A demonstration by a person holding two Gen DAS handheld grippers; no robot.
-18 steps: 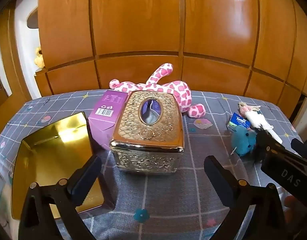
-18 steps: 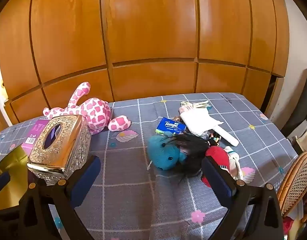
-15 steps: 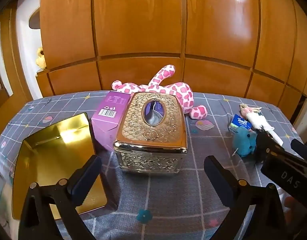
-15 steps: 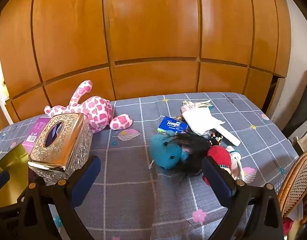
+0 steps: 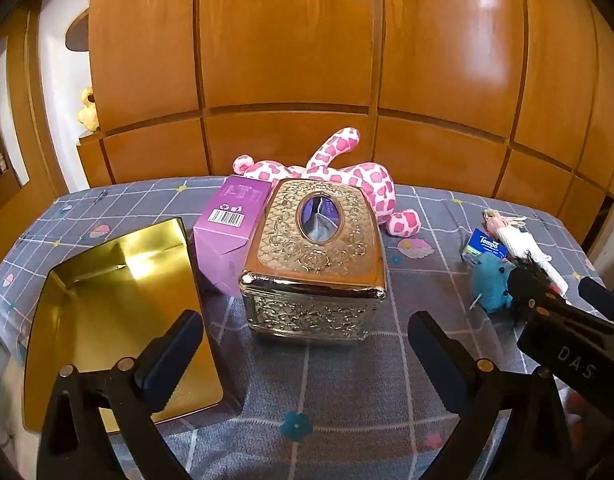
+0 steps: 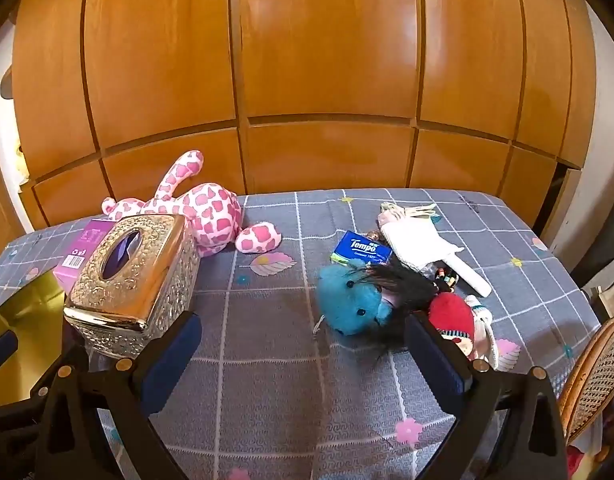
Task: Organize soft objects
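The pink spotted plush toy [image 5: 339, 176] lies at the back of the worktop [image 5: 347, 384], just behind the shiny metal tissue box [image 5: 317, 256]. In the left wrist view the box looks a bit bigger and closer than a moment ago. The left gripper [image 5: 303, 356] has its fingers [image 5: 171, 356] wide apart with nothing between them. This view shows the whole gold tray [image 5: 107, 304] and the purple box [image 5: 231, 224] beside the tissue box.

In the right wrist view the soft toys sit a bit closer than before. The right gripper [image 6: 303, 356] also has its fingers [image 6: 435, 356] wide apart and empty. Only here can you see the blue plush toy [image 6: 349, 300] well, touching a black-haired doll [image 6: 403, 292] and a red doll [image 6: 453, 316]. A blue tissue pack [image 6: 361, 248] lies just behind them.
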